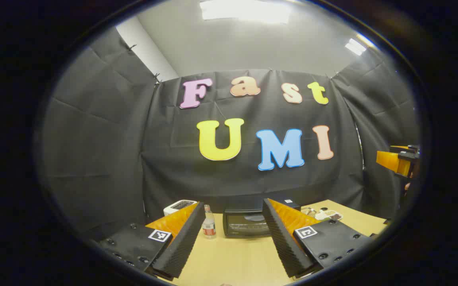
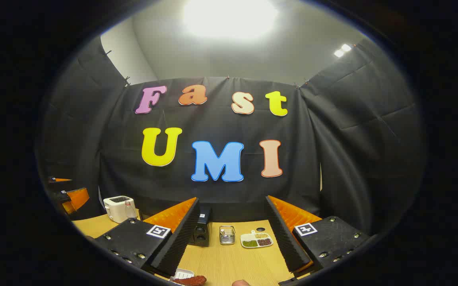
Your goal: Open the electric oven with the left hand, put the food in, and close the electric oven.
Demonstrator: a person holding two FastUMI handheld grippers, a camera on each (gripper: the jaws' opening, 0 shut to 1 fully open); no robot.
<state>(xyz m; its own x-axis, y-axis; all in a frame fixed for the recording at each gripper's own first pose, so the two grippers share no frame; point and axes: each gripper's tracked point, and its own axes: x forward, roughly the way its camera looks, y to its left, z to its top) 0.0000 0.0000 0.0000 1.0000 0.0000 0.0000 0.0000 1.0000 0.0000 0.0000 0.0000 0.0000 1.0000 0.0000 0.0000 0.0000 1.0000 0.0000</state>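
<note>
The black electric oven (image 1: 247, 223) stands on the wooden table (image 1: 233, 258) ahead of my left gripper (image 1: 233, 234), its door closed. That gripper hangs open above the table, nothing between its fingers. In the right gripper view the oven (image 2: 202, 232) shows side-on behind the left finger. My right gripper (image 2: 233, 234) is open too and holds nothing. Near the table's front edge, below it, lies reddish-brown food (image 2: 191, 280) on a small white tray (image 2: 182, 274). The other gripper (image 1: 398, 161) appears at the far right of the left gripper view, and another (image 2: 70, 198) at the far left of the right gripper view.
A small bottle with a red label (image 1: 209, 222) stands just left of the oven. A white toaster (image 2: 119, 207) sits at the back left. A small wire holder (image 2: 227, 234) and a white divided plate of beans (image 2: 257, 240) sit right of the oven.
</note>
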